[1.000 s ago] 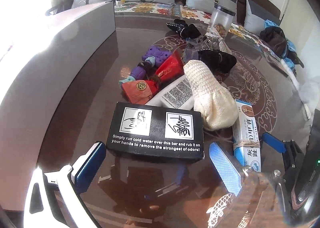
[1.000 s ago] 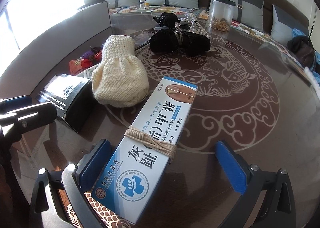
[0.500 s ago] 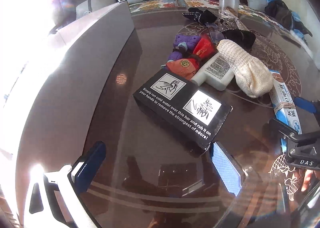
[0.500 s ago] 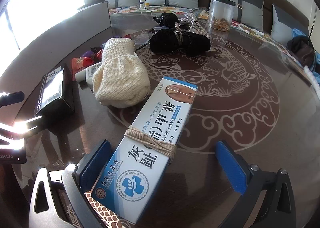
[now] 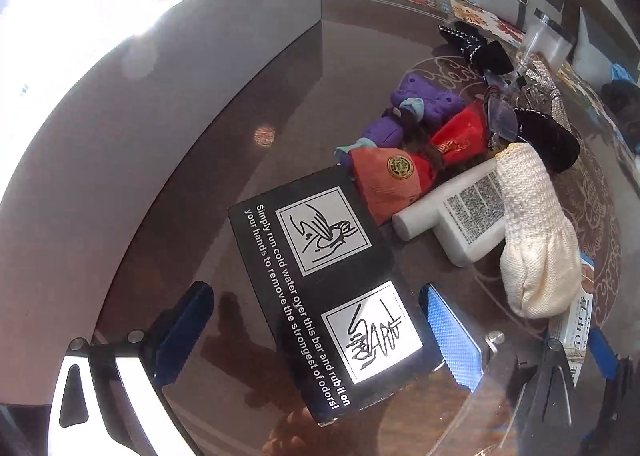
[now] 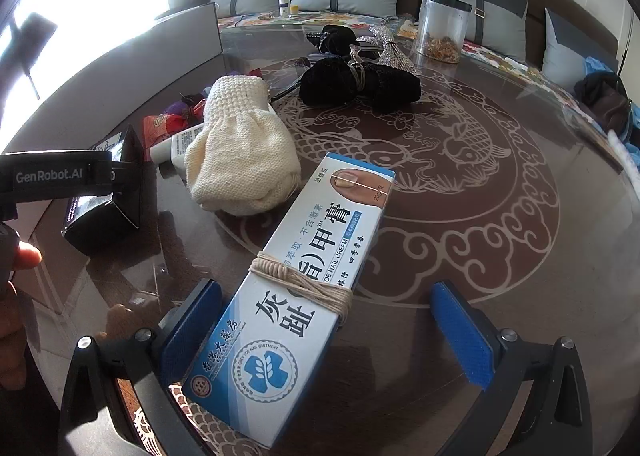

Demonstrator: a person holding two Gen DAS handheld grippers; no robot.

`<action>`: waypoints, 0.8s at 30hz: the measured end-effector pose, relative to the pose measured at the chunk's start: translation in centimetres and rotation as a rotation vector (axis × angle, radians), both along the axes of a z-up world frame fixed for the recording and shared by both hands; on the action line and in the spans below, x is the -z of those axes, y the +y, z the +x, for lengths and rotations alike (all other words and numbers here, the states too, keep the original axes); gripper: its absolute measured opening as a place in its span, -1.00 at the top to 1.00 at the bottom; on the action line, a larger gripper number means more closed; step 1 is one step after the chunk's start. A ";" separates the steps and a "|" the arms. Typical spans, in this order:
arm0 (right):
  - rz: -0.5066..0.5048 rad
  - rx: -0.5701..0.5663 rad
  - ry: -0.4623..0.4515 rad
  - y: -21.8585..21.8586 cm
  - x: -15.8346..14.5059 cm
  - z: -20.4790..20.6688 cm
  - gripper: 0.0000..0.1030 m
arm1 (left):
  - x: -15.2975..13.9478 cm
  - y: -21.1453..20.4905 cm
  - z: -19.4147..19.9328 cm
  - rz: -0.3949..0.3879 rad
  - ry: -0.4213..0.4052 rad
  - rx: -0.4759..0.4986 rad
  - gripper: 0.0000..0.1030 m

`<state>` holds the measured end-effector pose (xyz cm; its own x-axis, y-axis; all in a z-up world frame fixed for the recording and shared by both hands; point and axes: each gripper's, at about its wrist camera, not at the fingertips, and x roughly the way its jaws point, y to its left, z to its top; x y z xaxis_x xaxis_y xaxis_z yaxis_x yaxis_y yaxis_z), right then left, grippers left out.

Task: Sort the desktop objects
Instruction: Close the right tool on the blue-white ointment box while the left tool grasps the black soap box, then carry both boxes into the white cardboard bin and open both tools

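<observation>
Left hand-held gripper [image 5: 320, 336] sits wide apart around the black box [image 5: 332, 296]; centre it, then squeeze the long sides; right hand-held gripper [image 6: 328, 330] gapes too, nail cream box [image 6: 296, 288] lying loose between its fingers.

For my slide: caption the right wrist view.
Open right gripper straddling a nail cream box on the glass table.

Both wrist views, low over table [image 6: 500, 216], share mitten [image 5: 536, 240].

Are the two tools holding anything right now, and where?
Nothing is held. The left tool is open around the black box; the right tool is open around the nail cream box, its near end between the pads.
</observation>
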<state>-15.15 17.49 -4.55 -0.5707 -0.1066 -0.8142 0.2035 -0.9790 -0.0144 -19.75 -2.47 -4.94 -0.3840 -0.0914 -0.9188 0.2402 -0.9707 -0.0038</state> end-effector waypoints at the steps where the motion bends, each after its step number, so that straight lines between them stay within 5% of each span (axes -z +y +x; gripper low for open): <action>1: 0.000 0.000 0.000 0.0 0.0 0.0 -1.00 | 0.3 -0.5 0.5 0.012 0.006 0.018 -1.00; 6: 0.000 0.000 0.000 0.0 0.0 0.0 -1.00 | 1.0 -3.1 2.8 -0.012 0.039 0.108 -1.00; 14: 0.005 -0.004 -0.019 0.0 0.0 -0.1 -1.00 | 0.5 -2.4 0.8 -0.057 -0.011 0.187 -1.00; 16: 0.019 -0.014 -0.106 -0.3 -0.3 -1.1 -0.98 | 0.1 -2.3 1.1 -0.025 0.020 0.252 -0.41; 17: 0.014 -0.014 -0.131 -0.4 -0.5 -1.5 -0.72 | -0.2 -1.8 1.4 -0.028 0.031 0.272 -0.11; 18: 0.011 -0.010 -0.127 -0.4 -0.9 -1.6 -0.46 | -0.3 -1.4 1.9 -0.070 0.033 0.287 -0.12; 19: 0.026 -0.007 -0.131 -0.5 -1.3 -1.8 0.12 | -0.4 -1.2 2.4 -0.072 0.046 0.309 -0.11; 24: -0.018 0.005 -0.195 0.2 -2.3 -1.0 0.15 | -2.3 -2.3 5.6 0.034 0.105 0.343 -0.11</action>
<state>-16.11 17.66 -2.22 -0.4028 -0.1199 -0.9074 0.1956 -0.9798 0.0426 -14.12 -4.73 -2.66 -0.4792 0.0887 -0.8732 -0.1025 -0.9937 -0.0447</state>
